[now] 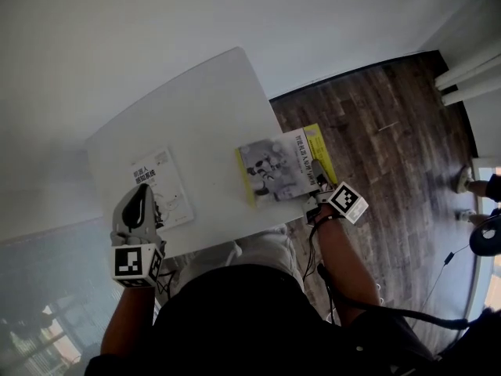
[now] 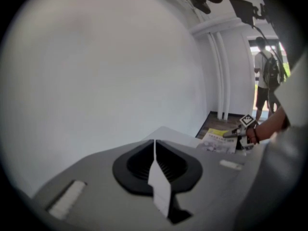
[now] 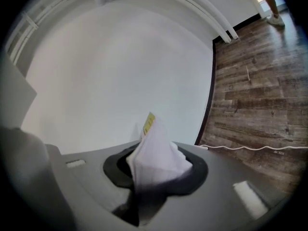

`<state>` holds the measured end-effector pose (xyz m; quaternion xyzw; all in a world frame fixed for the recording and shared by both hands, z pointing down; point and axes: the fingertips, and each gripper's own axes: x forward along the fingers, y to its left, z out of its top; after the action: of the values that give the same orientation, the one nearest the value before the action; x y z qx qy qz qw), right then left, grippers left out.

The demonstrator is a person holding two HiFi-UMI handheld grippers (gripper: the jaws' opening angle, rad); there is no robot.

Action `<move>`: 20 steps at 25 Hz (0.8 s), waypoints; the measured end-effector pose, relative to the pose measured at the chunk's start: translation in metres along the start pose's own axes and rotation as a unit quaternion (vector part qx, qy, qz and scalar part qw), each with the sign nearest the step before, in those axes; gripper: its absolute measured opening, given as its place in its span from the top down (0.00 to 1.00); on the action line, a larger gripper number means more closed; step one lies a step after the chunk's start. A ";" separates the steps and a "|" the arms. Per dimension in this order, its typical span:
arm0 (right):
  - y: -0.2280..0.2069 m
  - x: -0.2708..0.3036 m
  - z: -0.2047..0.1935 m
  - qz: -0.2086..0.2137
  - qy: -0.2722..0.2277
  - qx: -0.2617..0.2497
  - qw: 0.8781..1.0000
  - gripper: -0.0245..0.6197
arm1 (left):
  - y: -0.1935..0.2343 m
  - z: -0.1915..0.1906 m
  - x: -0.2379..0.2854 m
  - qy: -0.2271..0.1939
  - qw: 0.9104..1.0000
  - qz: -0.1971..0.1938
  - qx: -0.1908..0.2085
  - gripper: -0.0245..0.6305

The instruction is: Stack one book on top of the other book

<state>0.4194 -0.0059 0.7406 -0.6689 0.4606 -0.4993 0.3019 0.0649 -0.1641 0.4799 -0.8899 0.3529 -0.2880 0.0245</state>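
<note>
yellow-edged book (image 1: pixel 283 165) lies at the table (image 1: pixel 203 108) edge, corner pinched in your right gripper (image 1: pixel 315 200): the grasp step. your left gripper (image 1: pixel 142 196) is closed, empty. next, lift it level onto the white book (image 1: pixel 162 186).

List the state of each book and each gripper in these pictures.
white book: closed, flat on the table.
yellow-edged book: closed, overhanging the table's right edge, gripped at its corner.
left gripper: jaws shut, over the white book.
right gripper: jaws shut on the yellow-edged book.
</note>
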 end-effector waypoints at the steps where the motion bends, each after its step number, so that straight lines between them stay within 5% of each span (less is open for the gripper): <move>1: 0.002 -0.001 0.001 0.001 -0.003 -0.002 1.000 0.79 | 0.000 -0.002 -0.001 0.002 1.000 0.001 -0.004 0.97; 9: 0.016 -0.002 0.006 0.024 -0.014 0.017 0.999 0.84 | 0.010 -0.010 -0.012 -0.010 1.000 0.014 -0.026 0.97; 20: 0.025 -0.017 0.009 0.001 -0.066 0.004 0.998 0.85 | 0.040 -0.031 -0.023 -0.015 0.999 0.015 -0.043 0.97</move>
<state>0.4186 -0.0007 0.7091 -0.6987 0.4386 -0.4557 0.3343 0.0106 -0.1748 0.4847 -0.8890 0.3777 -0.2587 -0.0047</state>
